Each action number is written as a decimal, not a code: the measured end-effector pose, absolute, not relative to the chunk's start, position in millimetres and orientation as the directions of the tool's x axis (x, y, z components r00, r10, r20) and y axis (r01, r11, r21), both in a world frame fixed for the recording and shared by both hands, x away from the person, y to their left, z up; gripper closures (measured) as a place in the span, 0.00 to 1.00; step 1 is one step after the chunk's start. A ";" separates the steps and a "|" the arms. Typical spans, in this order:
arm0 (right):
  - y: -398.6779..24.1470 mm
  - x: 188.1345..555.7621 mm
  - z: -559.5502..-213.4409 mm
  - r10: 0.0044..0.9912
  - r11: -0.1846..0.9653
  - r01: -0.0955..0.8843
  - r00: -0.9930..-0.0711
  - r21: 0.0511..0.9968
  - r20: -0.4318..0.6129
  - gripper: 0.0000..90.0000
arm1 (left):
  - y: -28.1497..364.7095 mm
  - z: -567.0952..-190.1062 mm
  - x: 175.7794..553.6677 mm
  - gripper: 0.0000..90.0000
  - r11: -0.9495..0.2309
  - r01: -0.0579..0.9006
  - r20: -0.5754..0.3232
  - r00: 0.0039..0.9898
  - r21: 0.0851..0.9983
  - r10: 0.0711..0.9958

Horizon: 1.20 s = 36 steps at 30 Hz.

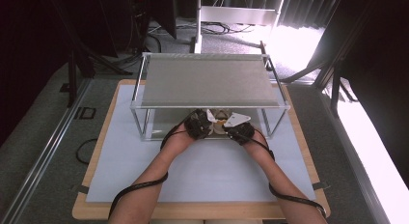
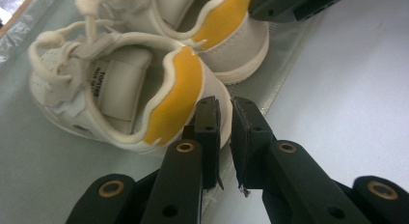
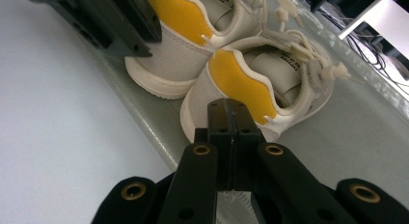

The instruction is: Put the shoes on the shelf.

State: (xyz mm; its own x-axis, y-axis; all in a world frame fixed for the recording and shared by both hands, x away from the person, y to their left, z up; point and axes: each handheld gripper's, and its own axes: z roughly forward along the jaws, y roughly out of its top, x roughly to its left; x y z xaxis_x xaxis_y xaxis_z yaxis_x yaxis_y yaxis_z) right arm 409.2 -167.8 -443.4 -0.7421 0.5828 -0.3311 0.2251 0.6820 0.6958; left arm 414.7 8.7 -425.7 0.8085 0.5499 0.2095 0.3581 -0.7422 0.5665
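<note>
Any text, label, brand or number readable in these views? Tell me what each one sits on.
Left shoe tongue label: dark print in short lines, too blurred to read.
Right shoe tongue label: dark print in short lines, too blurred to read.
Yellow heel tabs: no text visible.
Tongs, shelf top and mat: no text visible.
</note>
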 end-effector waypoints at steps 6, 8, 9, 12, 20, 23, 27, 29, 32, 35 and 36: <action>-172.5 399.0 -441.7 0.578 0.672 0.207 -0.747 0.711 -0.329 0.87 | 5.7 -426.7 401.9 0.87 -0.745 0.319 0.225 0.819 0.585 0.527; -175.8 395.4 -442.8 0.589 0.664 0.218 -0.742 0.715 -0.320 0.82 | 6.3 -428.6 396.3 0.83 -0.740 0.314 0.216 0.824 0.595 0.524; -177.6 393.7 -443.6 0.592 0.659 0.223 -0.742 0.718 -0.313 0.75 | 6.6 -429.7 393.1 0.79 -0.736 0.314 0.215 0.823 0.599 0.526; -182.7 387.4 -445.4 0.614 0.640 0.232 -0.727 0.732 -0.306 0.57 | 9.2 -433.2 383.2 0.72 -0.734 0.327 0.196 0.827 0.595 0.527; -193.6 374.9 -449.4 0.658 0.588 0.272 -0.708 0.762 -0.255 0.31 | 16.4 -436.7 369.9 0.39 -0.691 0.382 0.144 0.806 0.614 0.574; -195.8 369.4 -454.5 0.657 0.590 0.270 -0.707 0.761 -0.260 0.22 | 22.8 -438.5 365.8 0.29 -0.662 0.407 0.107 0.798 0.629 0.593; -200.0 363.0 -462.7 0.641 0.579 0.261 -0.731 0.772 -0.234 0.15 | 28.7 -442.8 362.5 0.18 -0.659 0.417 0.103 0.794 0.625 0.600; -201.8 360.2 -466.9 0.647 0.578 0.246 -0.719 0.778 -0.254 0.15 | 31.6 -445.2 360.9 0.15 -0.657 0.416 0.117 0.785 0.629 0.609; -207.6 356.7 -469.6 0.654 0.565 0.245 -0.715 0.788 -0.247 0.15 | 36.7 -448.5 359.6 0.05 -0.644 0.415 0.114 0.780 0.643 0.616; -213.1 352.1 -468.7 0.651 0.561 0.235 -0.718 0.794 -0.248 0.15 | 43.9 -451.9 356.5 0.01 -0.618 0.421 0.118 0.757 0.664 0.643; -215.8 350.0 -467.6 0.656 0.555 0.235 -0.713 0.798 -0.247 0.15 | 45.9 -452.6 356.0 0.01 -0.610 0.425 0.116 0.751 0.668 0.650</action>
State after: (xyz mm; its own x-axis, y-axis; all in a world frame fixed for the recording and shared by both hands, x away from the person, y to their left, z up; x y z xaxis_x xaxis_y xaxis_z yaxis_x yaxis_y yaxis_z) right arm 350.0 -215.8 -467.6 -0.7129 0.6565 -0.2468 0.2353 0.5554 0.7976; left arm 356.0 45.9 -452.6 0.7506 0.6505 0.1163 0.4253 -0.6102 0.6684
